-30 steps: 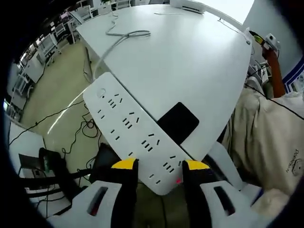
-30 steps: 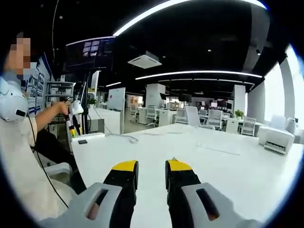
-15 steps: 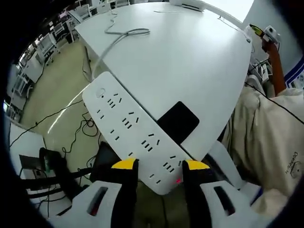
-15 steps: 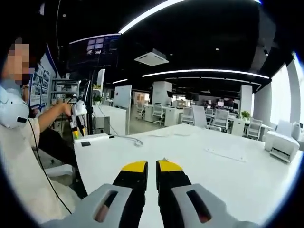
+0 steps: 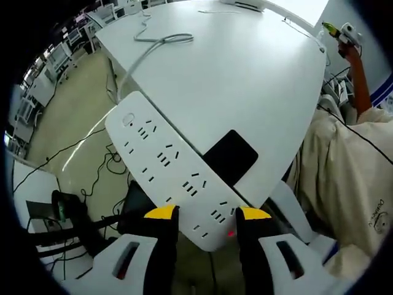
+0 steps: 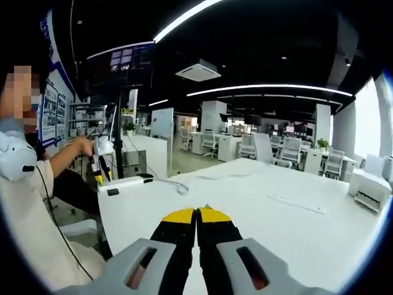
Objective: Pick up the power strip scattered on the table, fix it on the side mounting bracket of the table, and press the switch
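We can read no brand on the strip [image 5: 175, 169]; its face shows only rows of socket slots, a round button near its far left end, and a small red light at its near end. Some faint lettering sits on the person's beige sleeve [image 5: 344, 184] at the right of the left gripper view, too small for us to read. In that view the left gripper [image 5: 201, 213] has its yellow-tipped jaws parted around the strip's near end, one jaw at each long edge, so we take it as grasping the strip. The strip runs diagonally from the jaws up to the left, lying along the near edge of the white table [image 5: 245, 67] and hanging partly over the floor. Just right of the strip a black pad [image 5: 231, 156] lies flat on the table near its edge. A grey cable [image 5: 153, 44] curls on the far part of the table and trails off its left side. In the right gripper view the right gripper [image 6: 196, 215] is clenched, its yellow tips touching with nothing between them, held above the table [image 6: 295, 227]. At the left of that view we see a person's hand [image 6: 83, 146] around the other gripper.
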`<state>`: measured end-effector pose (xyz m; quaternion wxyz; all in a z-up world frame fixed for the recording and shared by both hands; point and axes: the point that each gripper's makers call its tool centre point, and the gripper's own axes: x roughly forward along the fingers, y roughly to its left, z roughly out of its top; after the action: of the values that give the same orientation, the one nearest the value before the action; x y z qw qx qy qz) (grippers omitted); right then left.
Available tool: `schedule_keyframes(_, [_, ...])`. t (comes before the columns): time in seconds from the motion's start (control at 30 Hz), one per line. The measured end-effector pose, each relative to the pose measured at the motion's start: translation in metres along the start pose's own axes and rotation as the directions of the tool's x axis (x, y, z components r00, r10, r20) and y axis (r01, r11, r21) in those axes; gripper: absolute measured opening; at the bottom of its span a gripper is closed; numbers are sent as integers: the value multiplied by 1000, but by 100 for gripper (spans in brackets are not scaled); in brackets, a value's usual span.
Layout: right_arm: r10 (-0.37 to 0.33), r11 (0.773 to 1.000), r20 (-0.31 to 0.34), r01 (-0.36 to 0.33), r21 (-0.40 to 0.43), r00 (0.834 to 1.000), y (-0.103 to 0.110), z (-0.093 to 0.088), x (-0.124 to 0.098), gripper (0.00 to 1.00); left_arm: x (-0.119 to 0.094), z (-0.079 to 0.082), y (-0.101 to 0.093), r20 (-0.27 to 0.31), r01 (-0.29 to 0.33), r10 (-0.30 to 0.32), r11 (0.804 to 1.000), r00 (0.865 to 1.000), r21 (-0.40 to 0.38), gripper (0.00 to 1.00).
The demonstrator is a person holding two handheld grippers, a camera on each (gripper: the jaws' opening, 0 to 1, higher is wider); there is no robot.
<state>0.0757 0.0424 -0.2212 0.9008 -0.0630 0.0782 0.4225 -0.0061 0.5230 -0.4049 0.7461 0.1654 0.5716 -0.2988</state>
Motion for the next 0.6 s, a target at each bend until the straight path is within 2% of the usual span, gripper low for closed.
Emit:
schedule_keyframes(0.2, [25,1000,-16,-25,-3,1000,0,26,17,0,0,0,1,-5,-1,1,1000,1000,0,42])
schedule_keyframes(0.33, [37,999,-27,-37,2,999,-1,37,27,0,0,0,0,-1,-1,1,1000,1000,-1,42])
schedule_keyframes(0.47, [50,999,-52,-51,-13,997,-2,47,39,0,0,0,1,4,0,0,1000,1000,0,42])
schedule_keyframes(0.6, [98,995,-94,-100,-8,991,8,59,53,0,0,0,0,1,-1,1,1000,1000,3,42])
